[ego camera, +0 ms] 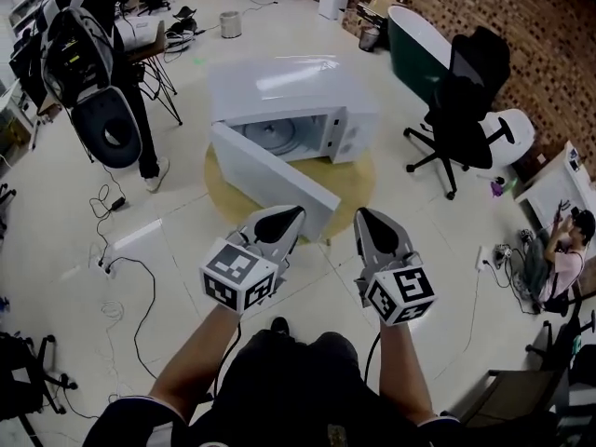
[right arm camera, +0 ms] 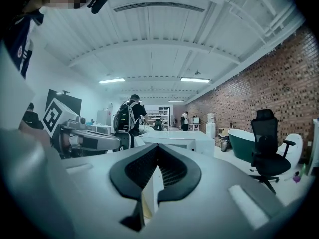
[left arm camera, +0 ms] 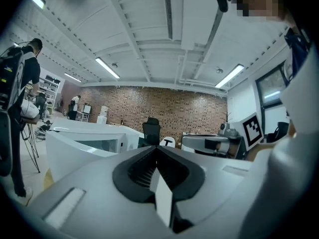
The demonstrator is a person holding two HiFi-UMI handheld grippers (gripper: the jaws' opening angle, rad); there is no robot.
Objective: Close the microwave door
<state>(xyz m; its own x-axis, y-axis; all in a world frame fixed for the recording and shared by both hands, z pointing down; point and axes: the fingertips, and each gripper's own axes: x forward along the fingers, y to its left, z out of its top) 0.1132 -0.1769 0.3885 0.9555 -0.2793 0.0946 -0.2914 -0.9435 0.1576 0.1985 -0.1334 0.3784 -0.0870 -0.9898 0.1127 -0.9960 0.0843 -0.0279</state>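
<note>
The white microwave (ego camera: 298, 91) sits on a round wooden table (ego camera: 358, 186) that it mostly covers. Its door (ego camera: 270, 180) is swung wide toward the person. The left gripper (ego camera: 296, 212) hides the door's near edge, and whether they touch cannot be told. Both it and the right gripper (ego camera: 361, 214) have their jaws pressed together on nothing. Only part of the turntable (ego camera: 270, 136) shows inside.

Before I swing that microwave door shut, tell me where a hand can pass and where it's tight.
Free: the table strip right of the open door, and floor toward the office chair. Crowded: left, with cables and a standing person.
</note>
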